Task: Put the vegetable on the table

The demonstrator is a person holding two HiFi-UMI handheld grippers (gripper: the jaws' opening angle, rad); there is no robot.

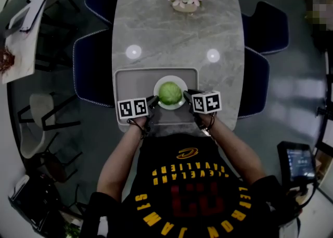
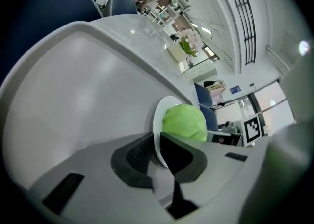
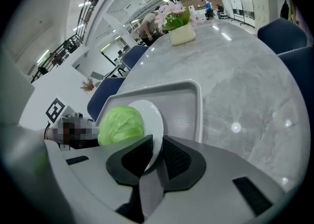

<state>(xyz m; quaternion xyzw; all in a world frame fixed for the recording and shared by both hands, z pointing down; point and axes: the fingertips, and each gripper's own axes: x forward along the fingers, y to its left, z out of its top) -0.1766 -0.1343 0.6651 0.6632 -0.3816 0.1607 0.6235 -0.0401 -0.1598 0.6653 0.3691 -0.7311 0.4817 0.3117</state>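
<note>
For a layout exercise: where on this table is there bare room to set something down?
Free: table between tray and flower pot; the tray's left half. Crowded: near edge, where left gripper and right gripper clamp the plate holding the cabbage.

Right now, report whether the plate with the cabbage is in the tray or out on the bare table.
In the tray: the white plate lies inside its raised rim, the cabbage on it.

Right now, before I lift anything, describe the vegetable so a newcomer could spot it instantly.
On the long marble table, look to the near end, where a grey tray lies. A white plate sits on it, and the vegetable is the round pale-green leafy head on that plate, the only green thing on the tray.
</note>
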